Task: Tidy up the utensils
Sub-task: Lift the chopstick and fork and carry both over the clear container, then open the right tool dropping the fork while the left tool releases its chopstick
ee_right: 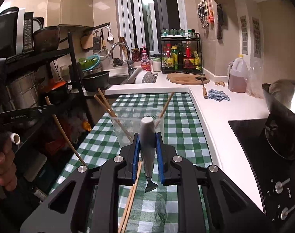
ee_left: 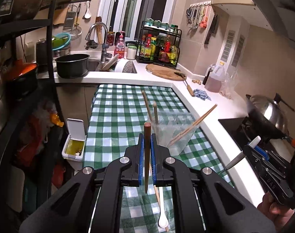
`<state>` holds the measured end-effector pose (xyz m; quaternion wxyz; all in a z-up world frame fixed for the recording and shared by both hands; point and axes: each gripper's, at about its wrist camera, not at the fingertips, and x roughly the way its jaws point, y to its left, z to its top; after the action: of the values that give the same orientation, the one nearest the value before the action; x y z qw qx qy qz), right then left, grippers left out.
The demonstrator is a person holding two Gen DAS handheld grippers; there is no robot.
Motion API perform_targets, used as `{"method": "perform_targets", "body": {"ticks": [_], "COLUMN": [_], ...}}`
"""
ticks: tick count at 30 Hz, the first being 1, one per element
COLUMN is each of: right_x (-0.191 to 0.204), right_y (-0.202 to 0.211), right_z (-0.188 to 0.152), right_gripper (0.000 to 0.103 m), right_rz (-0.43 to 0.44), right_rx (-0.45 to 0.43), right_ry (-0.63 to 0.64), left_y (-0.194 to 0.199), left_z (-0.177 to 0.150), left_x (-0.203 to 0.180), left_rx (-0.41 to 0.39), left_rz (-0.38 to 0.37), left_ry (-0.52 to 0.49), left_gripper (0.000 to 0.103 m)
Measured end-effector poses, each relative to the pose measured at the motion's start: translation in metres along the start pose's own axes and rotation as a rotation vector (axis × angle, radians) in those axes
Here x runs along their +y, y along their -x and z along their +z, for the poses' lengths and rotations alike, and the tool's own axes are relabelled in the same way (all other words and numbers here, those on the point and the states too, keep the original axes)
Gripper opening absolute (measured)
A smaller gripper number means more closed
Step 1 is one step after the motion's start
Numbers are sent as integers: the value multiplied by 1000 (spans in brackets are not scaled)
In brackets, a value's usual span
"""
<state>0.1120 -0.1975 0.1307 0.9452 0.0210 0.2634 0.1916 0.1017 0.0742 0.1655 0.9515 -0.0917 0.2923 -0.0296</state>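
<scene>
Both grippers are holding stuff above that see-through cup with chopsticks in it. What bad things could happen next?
1. The clear cup looks light, and its chopsticks lean outward. Bumping one could tip it over.
2. The left gripper pinches one brown chopstick at a narrow spot, so it might swivel or slip.
3. The right gripper holds a white-handled utensil with its handle end towards the cup. It might knock the leaning chopsticks going in.

Two black handheld grippers, left gripper (ee_left: 147,143) and right gripper (ee_right: 147,145), each with blue ribbed finger pads (ee_left: 141,155), silver round screws (ee_left: 124,160), triangular cutouts. White lettering marks their sides. Bare-skinned hands (ee_left: 273,209) show.
</scene>
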Motion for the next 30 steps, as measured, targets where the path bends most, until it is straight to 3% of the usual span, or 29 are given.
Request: {"method": "perform_targets", "body": {"ticks": [6, 10, 17, 21, 30], "right_x": [0, 6, 7, 6, -7], "right_y": [-1, -7, -46, -73, -135], "right_z": [48, 88, 135, 142, 118], "right_gripper": [17, 16, 16, 16, 16], "right_rz": [55, 71, 46, 35, 29], "right_rx": [-57, -112, -164, -162, -52], "right_ry": [-10, 4, -4, -2, -15], "left_y": [7, 14, 3, -22, -85], "left_z": [42, 79, 123, 128, 105], "left_x": [2, -4, -20, -27, -24], "left_rx": [-23, -80, -168, -170, -68], "left_rz": [-87, -156, -189, -153, -138], "left_ry": [24, 24, 14, -17, -29], "left_gripper": [6, 6, 6, 6, 6]}}
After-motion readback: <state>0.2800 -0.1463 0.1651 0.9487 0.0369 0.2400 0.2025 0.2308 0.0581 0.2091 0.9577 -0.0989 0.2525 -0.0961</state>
